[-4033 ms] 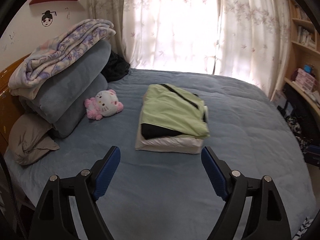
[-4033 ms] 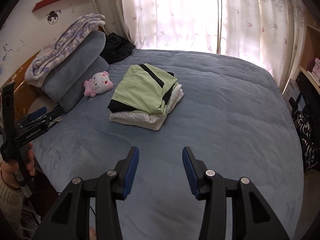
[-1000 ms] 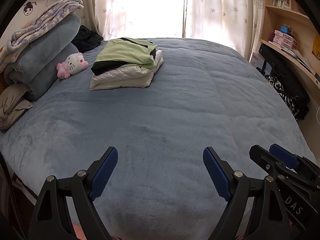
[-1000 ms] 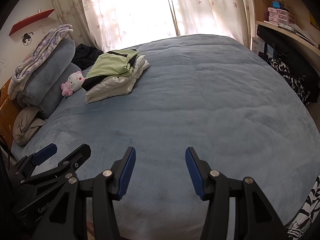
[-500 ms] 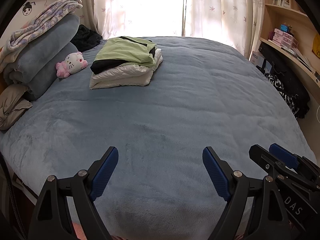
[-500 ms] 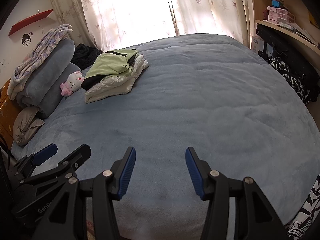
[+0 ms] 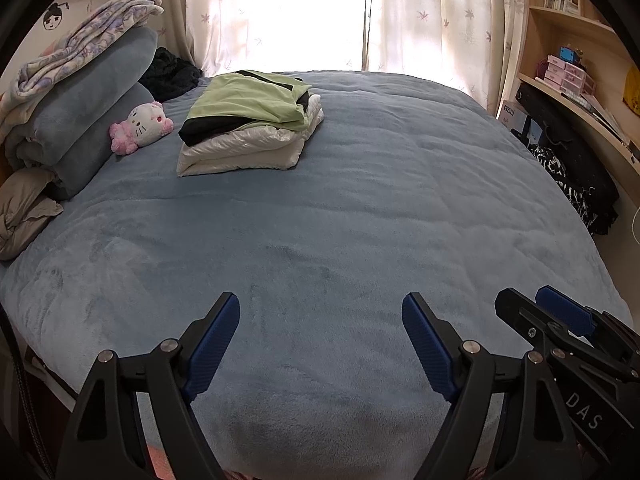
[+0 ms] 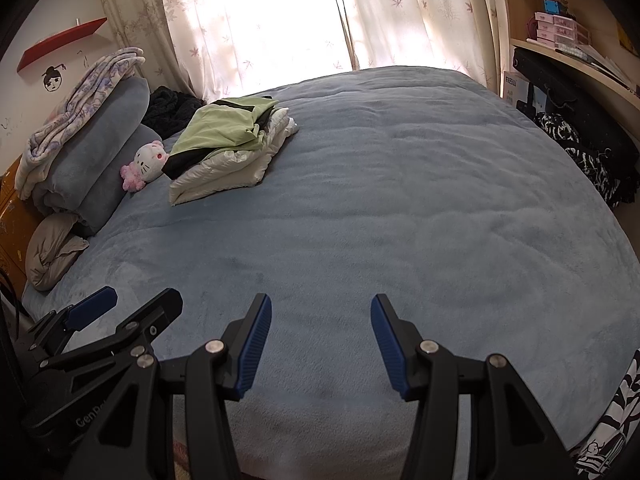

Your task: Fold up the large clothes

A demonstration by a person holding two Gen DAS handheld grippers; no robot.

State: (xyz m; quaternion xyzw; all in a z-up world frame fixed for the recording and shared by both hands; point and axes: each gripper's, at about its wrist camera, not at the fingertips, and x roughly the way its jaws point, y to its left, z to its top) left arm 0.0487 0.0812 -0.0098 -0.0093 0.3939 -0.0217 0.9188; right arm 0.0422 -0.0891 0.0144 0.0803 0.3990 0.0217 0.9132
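A stack of folded clothes (image 7: 248, 124), a green and black garment on top of a white puffy one, lies at the far left of the blue bed (image 7: 360, 220); it also shows in the right wrist view (image 8: 228, 144). My left gripper (image 7: 320, 340) is open and empty above the bed's near edge. My right gripper (image 8: 320, 340) is open and empty beside it, also at the near edge. Each gripper shows in the other's view: the right one (image 7: 560, 320), the left one (image 8: 120, 312).
A pink and white plush toy (image 7: 140, 126) lies left of the stack. Rolled blue bedding with a patterned blanket (image 7: 80, 92) sits at the head. A dark garment (image 7: 172, 72) lies by the curtain. Shelves and black bags (image 7: 568, 160) stand to the right.
Over four seconds both grippers drew back from near the stack to the bed's near edge. In the last second they barely moved.
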